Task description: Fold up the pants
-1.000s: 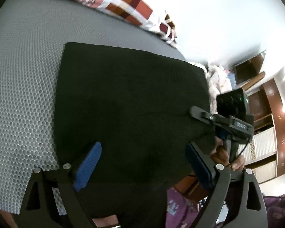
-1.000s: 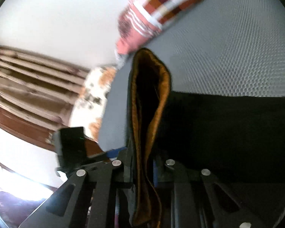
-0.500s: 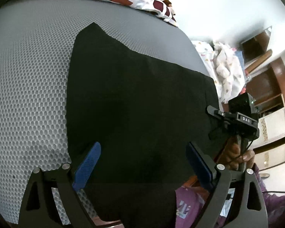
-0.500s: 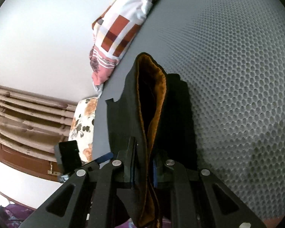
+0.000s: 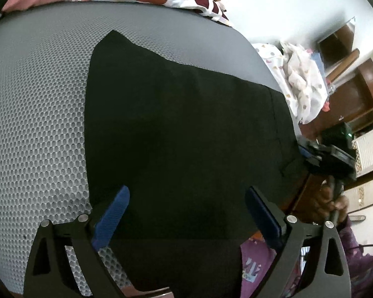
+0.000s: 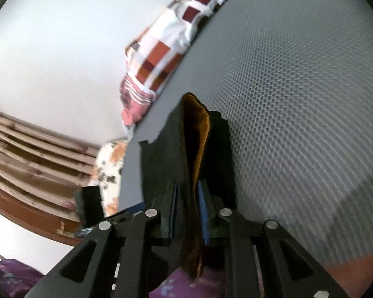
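While black pants (image 5: 181,134) lie flat mid-mattress (image 5: 37,129), reaching its near edge: soft, limp, light cloth. Right gripper (image 6: 187,213) pinches raised edge (orange lining shows), jaws easing apart. Left gripper (image 5: 186,213) wide, opening, empty. Best grip: hems, corners.

The pants (image 5: 181,134) are matt black cloth with a brown, fuzzy-looking inner face (image 6: 199,134). The bed (image 5: 37,124) has a grey honeycomb-textured mesh cover. Each hand-held gripper (image 5: 186,213) is matt black plastic with ribbed blue pads (image 5: 112,213) and shiny metal screws (image 6: 151,212).
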`<action>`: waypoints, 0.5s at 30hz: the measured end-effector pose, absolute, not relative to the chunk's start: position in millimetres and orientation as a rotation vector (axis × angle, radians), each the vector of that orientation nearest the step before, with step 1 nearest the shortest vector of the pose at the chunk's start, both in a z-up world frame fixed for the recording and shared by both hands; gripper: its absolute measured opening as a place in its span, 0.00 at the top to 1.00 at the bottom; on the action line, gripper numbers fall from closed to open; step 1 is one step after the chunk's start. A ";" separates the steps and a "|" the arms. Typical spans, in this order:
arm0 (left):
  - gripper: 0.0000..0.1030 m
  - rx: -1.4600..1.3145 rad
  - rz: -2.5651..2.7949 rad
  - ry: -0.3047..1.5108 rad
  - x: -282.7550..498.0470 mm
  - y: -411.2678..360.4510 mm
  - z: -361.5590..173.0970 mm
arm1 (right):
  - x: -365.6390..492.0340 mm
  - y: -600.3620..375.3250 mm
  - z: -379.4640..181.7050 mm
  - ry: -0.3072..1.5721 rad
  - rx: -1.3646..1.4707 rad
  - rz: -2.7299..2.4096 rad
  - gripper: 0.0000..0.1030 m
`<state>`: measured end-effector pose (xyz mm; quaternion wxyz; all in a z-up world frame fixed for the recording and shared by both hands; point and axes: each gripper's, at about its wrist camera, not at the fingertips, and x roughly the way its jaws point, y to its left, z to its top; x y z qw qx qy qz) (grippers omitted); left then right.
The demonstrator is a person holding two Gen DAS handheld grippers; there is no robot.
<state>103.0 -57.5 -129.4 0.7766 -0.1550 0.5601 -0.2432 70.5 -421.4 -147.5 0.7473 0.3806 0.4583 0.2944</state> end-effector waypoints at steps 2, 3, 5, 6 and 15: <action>0.05 -0.358 -0.529 1.210 103.5 -56.9 -130.0 | 55.6 -428.6 -142.5 0.998 0.850 0.646 0.83; 0.05 -0.372 -0.530 1.210 103.7 -56.1 -130.2 | 50.2 -429.6 -141.4 1.007 0.844 0.640 0.83; 0.04 -0.400 -0.531 1.211 104.6 -53.1 -130.7 | 39.5 -429.8 -140.7 1.033 0.830 0.630 0.83; 0.04 -0.416 -0.530 1.212 104.9 -51.7 -131.0 | 35.7 -427.0 -140.3 1.044 0.819 0.627 0.83; 0.03 -0.426 -0.540 1.211 99.9 -42.9 -130.7 | 24.4 -396.3 -105.7 1.028 0.591 0.618 0.93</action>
